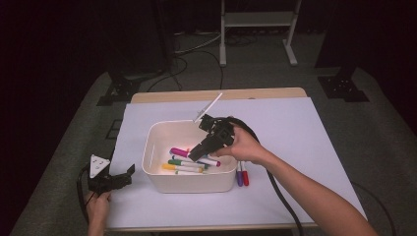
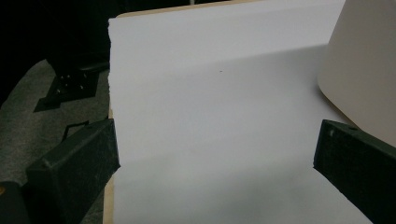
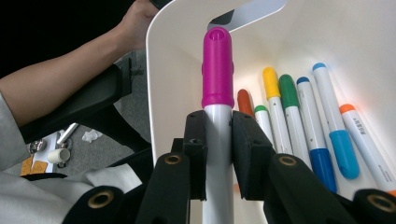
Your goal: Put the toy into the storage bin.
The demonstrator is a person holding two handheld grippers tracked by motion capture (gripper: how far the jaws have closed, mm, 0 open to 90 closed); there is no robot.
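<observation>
1. White bin point(image 1: 189, 182) sits mid-table on the white sheet point(image 1: 305, 142), open top, rounded corners.
2. Inside the bin: a loose pile of capped markers point(image 1: 187, 164) lying flat on the floor; the right gripper view shows orange, yellow, green and blue caps side by side point(image 3: 299, 121).
3. Two more markers, purple and red point(image 1: 242, 174), lie on the sheet just beside the bin's right wall, outside it.
4. Right gripper point(image 1: 196, 153) reaches down into the bin from the right, tilted, the hand point(image 1: 243, 145) on its body.
5. Its jaws are clamped on the white barrel of the magenta-capped marker point(image 3: 217, 70), pads point(image 3: 196, 140) pressing both sides just below the cap; cap end points toward the bin's far wall.
6. That marker point(image 1: 179, 152) is inside the bin, above the pile.
7. Left gripper point(image 1: 129, 173) rests low on the sheet near the table's left edge, well apart from the bin's left wall.
8. Its jaws stand wide apart, nothing between them but bare sheet point(image 2: 210, 140); bin wall point(image 2: 364, 70) shows at right.
</observation>
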